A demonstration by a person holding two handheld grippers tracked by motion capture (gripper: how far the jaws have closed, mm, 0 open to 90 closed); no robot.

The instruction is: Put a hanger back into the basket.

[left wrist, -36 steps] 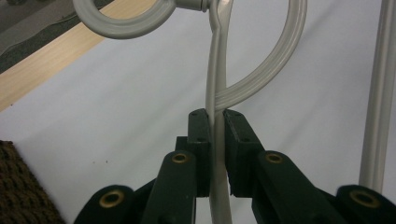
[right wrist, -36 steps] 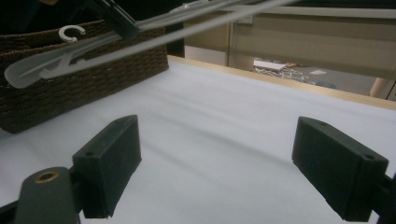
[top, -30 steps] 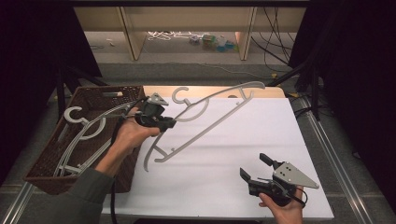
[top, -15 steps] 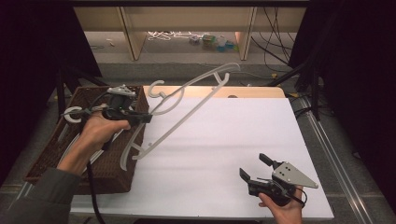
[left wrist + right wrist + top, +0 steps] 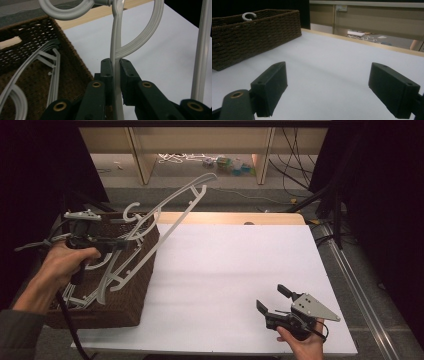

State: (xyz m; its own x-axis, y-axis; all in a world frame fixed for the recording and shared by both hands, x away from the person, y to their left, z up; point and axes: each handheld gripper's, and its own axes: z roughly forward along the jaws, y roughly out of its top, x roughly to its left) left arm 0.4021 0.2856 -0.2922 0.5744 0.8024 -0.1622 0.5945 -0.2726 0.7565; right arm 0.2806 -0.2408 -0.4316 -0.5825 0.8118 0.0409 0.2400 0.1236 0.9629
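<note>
A white plastic hanger [image 5: 185, 195] hangs tilted over the brown wicker basket [image 5: 140, 270] at the table's left, its lower end down inside the basket. My left gripper [image 5: 126, 245] is shut on it near the hook. In the left gripper view the two pads [image 5: 108, 72] pinch the hanger's thin neck [image 5: 115, 45], just below the hook [image 5: 65, 11]. More white hangers [image 5: 53, 72] lie in the basket [image 5: 32, 32]. My right gripper [image 5: 272, 297] rests low at the table's front right, open, with nothing between its jaws [image 5: 329, 85].
The white table top [image 5: 235, 260] stretches between the basket and the right hand. From the right gripper view, the basket [image 5: 257, 32] stands at far left with a hanger hook [image 5: 249, 16] poking above its rim. Wooden shelving [image 5: 140, 150] and cables sit behind the table.
The left hand has carried the hanger leftward from above the table to over the basket, and the hanger now stands steeper. The right gripper has stayed put.
</note>
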